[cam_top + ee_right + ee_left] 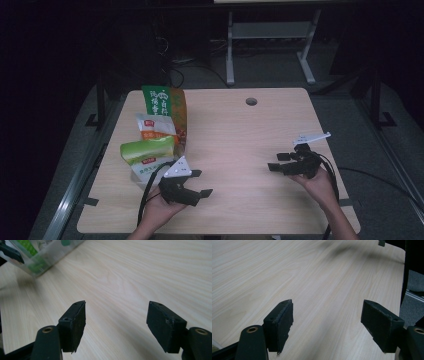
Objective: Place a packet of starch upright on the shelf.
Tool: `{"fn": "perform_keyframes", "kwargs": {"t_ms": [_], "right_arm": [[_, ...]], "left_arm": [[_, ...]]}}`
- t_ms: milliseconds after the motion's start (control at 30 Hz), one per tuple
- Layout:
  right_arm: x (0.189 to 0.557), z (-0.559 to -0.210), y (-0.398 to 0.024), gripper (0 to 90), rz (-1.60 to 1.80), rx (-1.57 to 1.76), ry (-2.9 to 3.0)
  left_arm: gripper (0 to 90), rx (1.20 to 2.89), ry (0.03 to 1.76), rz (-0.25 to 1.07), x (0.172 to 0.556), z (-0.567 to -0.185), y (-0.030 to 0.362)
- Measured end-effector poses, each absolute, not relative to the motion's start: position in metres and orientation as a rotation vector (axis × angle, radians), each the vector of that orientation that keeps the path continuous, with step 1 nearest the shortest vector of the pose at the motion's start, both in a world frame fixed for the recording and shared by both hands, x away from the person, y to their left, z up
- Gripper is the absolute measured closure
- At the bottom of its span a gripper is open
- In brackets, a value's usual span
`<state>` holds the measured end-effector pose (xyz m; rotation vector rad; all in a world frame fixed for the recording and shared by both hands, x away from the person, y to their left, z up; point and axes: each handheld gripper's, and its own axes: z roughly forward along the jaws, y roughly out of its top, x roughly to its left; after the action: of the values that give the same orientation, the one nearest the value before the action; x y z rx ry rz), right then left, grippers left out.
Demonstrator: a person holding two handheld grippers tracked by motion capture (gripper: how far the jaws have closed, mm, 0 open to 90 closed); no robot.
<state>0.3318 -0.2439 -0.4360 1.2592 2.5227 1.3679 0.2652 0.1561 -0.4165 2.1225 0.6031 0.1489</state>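
Four snack bags, green, white and orange, lie overlapping in a row along the table's left edge.

Two hand-held grippers, black throughout. Left gripper: topped by a pale three-cornered plate, trailed by black cables toward the table's near edge. Right gripper: capped by a similar pale plate, with a black cable alongside the forearm. Bare forearms, no sleeves visible. Seen from the gripper cameras: blocky matte-black pads with worn, slightly frayed edges, small screw recesses on the upper faces, brass-coloured eyelets set in rounded black arms behind each pad; same build on the right pads.
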Motion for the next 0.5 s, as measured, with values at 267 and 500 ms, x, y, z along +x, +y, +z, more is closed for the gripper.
{"fn": "perform_keyframes", "kwargs": {"t_ms": [267,500], "right_arm": [[0.321,-0.443,-0.255,29.9,1.382,1.291,2.495],[0.31,-0.449,-0.262,29.4,1.405,1.311,2.478]], "left_arm": [[25.0,2.125,0.608,0.144,0.264,-0.418,0.155],[25.0,2.131,0.605,0.141,0.264,-0.42,0.155]]}}
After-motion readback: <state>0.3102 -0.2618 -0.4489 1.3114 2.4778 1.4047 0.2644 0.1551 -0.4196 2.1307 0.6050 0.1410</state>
